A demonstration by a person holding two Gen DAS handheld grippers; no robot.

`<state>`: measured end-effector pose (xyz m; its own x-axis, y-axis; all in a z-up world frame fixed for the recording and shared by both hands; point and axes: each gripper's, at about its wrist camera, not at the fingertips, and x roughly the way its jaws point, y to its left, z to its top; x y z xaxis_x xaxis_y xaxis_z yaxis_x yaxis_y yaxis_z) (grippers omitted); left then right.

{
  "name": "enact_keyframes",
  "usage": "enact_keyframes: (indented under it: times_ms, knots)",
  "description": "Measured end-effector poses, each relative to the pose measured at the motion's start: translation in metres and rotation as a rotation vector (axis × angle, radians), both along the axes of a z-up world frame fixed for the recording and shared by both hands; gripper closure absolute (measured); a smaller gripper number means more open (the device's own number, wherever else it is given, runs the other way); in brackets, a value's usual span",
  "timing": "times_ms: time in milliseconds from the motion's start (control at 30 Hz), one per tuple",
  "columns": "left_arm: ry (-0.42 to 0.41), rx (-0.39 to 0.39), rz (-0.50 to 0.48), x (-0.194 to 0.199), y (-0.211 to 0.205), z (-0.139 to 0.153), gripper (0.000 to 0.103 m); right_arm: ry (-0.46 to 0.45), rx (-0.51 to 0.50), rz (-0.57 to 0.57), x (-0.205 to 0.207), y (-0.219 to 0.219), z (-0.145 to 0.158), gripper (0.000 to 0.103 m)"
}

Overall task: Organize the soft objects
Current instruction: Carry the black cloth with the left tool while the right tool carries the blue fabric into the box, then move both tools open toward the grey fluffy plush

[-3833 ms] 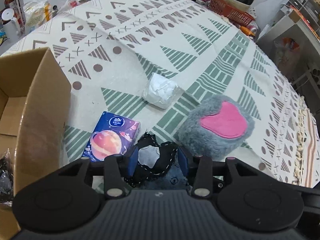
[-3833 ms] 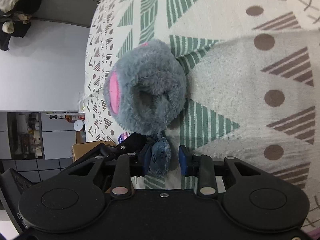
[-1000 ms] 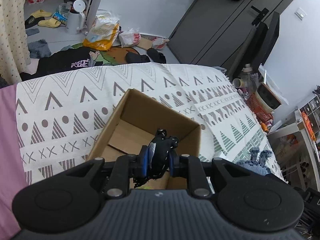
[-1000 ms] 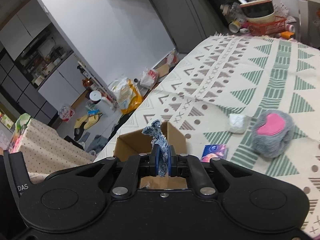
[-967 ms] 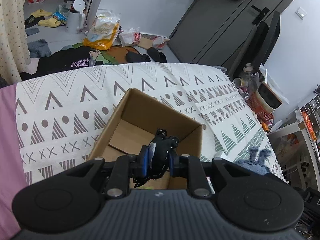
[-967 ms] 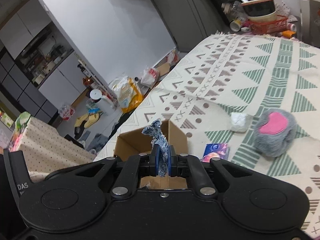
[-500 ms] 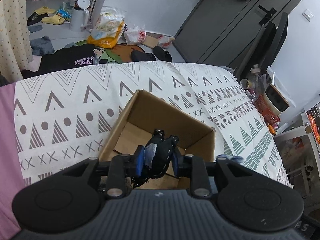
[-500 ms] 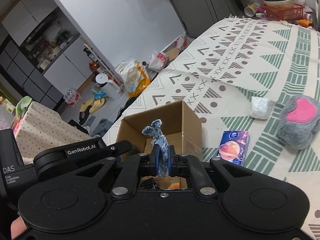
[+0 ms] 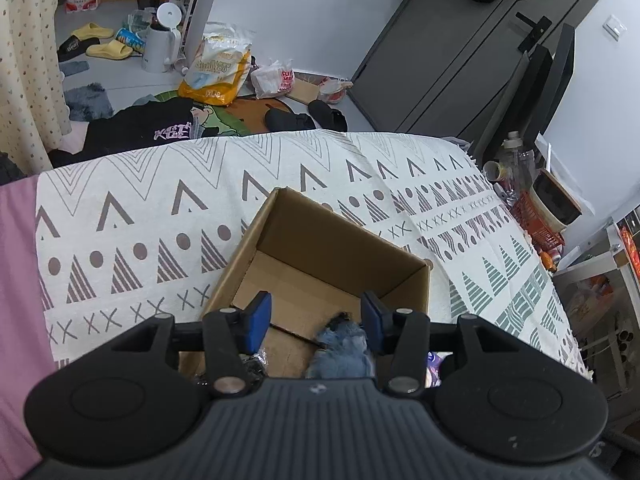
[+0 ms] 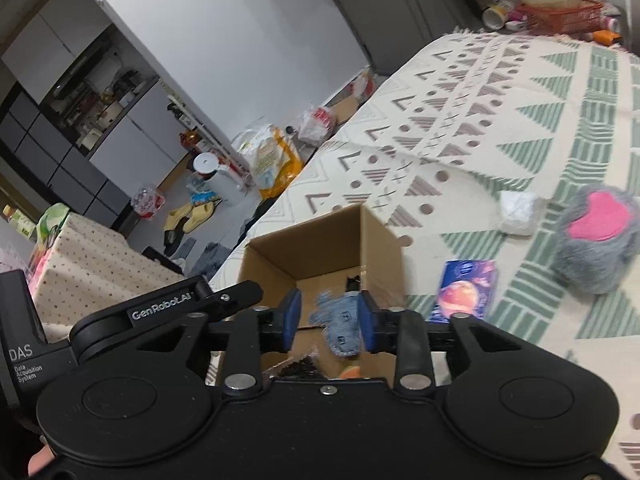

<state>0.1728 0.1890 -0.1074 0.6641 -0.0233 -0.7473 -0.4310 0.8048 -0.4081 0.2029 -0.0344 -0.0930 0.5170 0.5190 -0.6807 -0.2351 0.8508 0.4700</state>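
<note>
My left gripper (image 9: 316,322) and right gripper (image 10: 329,317) hang over the cardboard box (image 9: 340,240), jaws opening; half a second ago both clamped cloth, now the blue sock (image 10: 340,320) drops free between my right pads.

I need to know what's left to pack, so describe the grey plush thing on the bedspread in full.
The grey plush is a rounded, shaggy lump of fuzzy grey fur with a flat pink heart-shaped patch on its upper face. It rests on the patterned bedspread, on the green-striped part, to the right of the cardboard box and outside it. A blue tissue pack and a white crumpled wad lie near it, apart from it. Nothing grips it. It looks slightly blurred.
</note>
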Motion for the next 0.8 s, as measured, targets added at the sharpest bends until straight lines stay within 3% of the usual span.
enact_keyframes:
  times_ms: [33,133,233,533,800]
  knots:
    - [0.001,0.004,0.000,0.000,-0.002,0.001,0.048,-0.005,-0.015,-0.011,-0.001,-0.005,0.004,0.057]
    - [-0.001,0.035,0.000,-0.002,-0.009,0.005,0.035,-0.007,-0.040,-0.036,-0.002,-0.021,0.015,0.054]
    - [-0.009,0.068,-0.022,-0.003,-0.020,0.010,0.027,-0.010,-0.056,-0.050,-0.003,-0.039,0.026,0.048]
    - [-0.041,0.140,-0.099,-0.004,-0.055,0.030,0.023,-0.043,-0.080,-0.158,0.000,-0.103,0.047,0.033]
    - [-0.058,0.182,-0.170,-0.001,-0.087,0.040,0.022,-0.001,0.008,-0.307,0.006,-0.155,0.018,0.031]
